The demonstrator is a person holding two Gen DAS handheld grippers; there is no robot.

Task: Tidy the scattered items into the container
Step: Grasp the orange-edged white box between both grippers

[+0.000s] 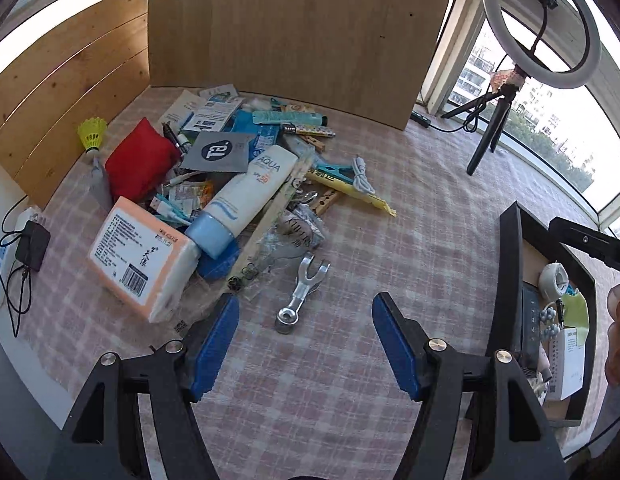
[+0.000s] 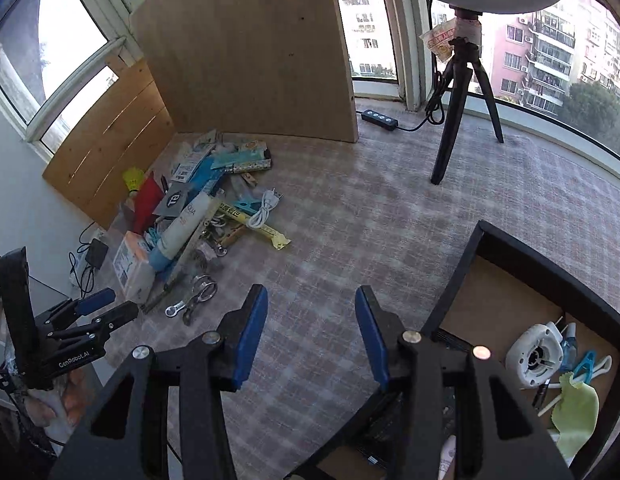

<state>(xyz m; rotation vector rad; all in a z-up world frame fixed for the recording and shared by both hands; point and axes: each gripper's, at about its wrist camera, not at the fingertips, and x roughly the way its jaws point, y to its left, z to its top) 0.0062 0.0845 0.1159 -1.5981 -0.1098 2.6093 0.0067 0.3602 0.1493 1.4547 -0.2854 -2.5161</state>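
Observation:
A pile of scattered items lies on the checked cloth: an orange tissue pack (image 1: 144,256), a white AQUA tube (image 1: 246,196), a red pouch (image 1: 140,160), a yellow shuttlecock (image 1: 92,132) and a metal clip tool (image 1: 302,292). My left gripper (image 1: 306,328) is open and empty just in front of the metal tool. It also shows in the right wrist view (image 2: 106,304). The black container (image 2: 465,264) stands at the right, holding a white tape roll (image 2: 533,356) and a green cloth (image 2: 573,412). My right gripper (image 2: 311,332) is open and empty beside the container's left wall.
A wooden board (image 1: 302,36) stands behind the pile, with a slatted panel (image 1: 66,92) to its left. A ring light on a black tripod (image 1: 493,128) stands at the back right. A black charger with cables (image 1: 32,246) lies at the left edge.

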